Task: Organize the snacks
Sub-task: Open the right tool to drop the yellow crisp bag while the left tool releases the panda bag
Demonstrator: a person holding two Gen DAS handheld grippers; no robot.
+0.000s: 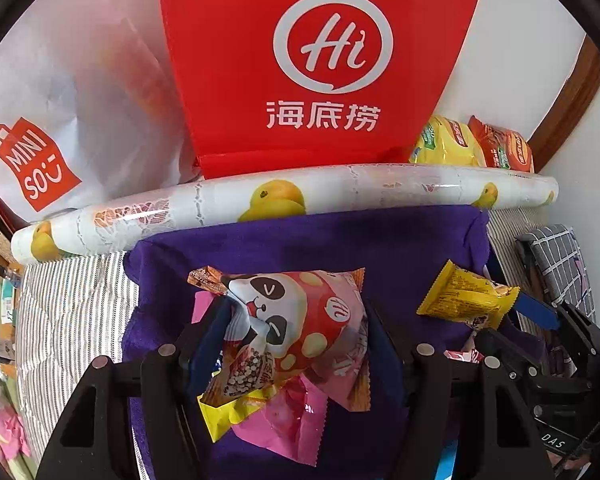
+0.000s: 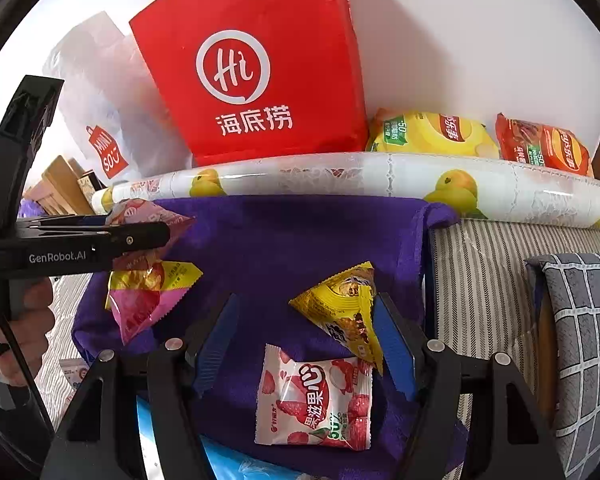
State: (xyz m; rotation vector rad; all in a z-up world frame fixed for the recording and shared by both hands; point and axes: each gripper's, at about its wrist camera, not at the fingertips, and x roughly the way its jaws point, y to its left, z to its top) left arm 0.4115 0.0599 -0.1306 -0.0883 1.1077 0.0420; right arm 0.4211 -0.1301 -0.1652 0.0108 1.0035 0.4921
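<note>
My left tongs [image 1: 296, 336] pinch a bunch of snack packets [image 1: 300, 320]. My right tongs [image 2: 304, 344] stand half-wide, the yellow packet [image 2: 340, 304] leaning on the right pad, unpinched. It may slide onto the lychee packet [image 2: 316, 400] below.

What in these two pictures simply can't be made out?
- Contents of the red bag: both views show only its closed front.
- White Miniso bag: something orange shows through, left wrist view, too hazy to name.
- Pink packet: left wrist view, mostly covered by the panda snack packet.
- Blue thing: right wrist view, cut off at the bottom edge.
- Small print on the yellow packet: too small to read.
</note>
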